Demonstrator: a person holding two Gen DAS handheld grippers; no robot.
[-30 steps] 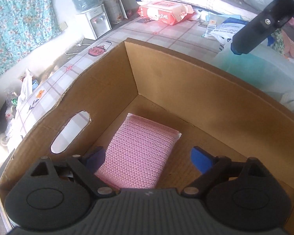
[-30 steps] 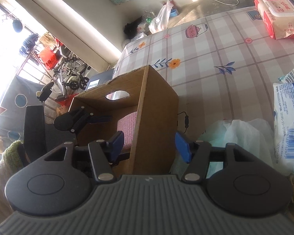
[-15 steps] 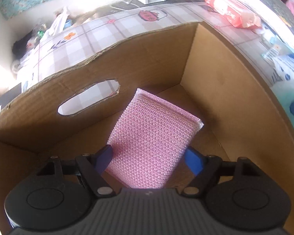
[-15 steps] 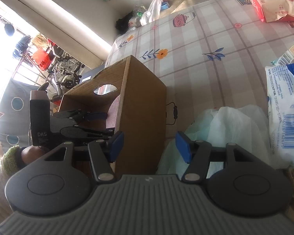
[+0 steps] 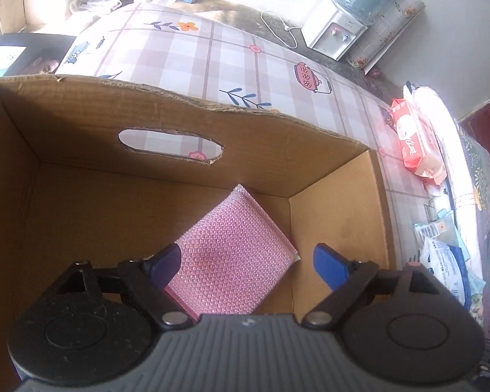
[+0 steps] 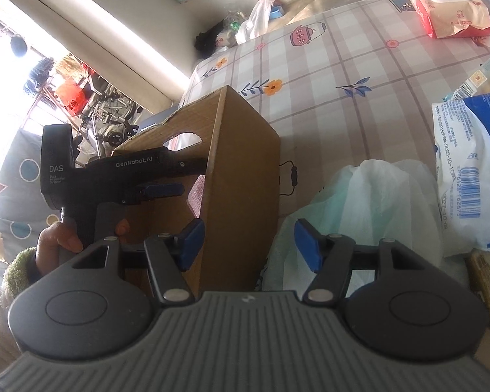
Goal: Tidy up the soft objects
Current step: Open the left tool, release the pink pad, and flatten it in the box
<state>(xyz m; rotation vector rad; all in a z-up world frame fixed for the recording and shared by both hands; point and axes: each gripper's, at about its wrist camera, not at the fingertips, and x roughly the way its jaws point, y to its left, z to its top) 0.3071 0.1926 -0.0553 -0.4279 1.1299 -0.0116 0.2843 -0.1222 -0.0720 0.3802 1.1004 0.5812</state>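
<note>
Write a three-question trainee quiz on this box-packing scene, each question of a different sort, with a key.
1. True or false: the pink textured sponge pad lies inside the brown cardboard box.
2. What is between the right gripper pads? A) the box's side wall B) a red wipes packet C) a cable
3. Fill in: the left gripper hangs over the ____.

Key: 1 true; 2 A; 3 box. The left jaws are opening, and their pads stand clear of the pad.

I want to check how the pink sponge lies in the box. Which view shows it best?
The left wrist view: the pink sponge lies flat on the cardboard box floor. The right wrist view shows only a sliver behind the box wall.
</note>
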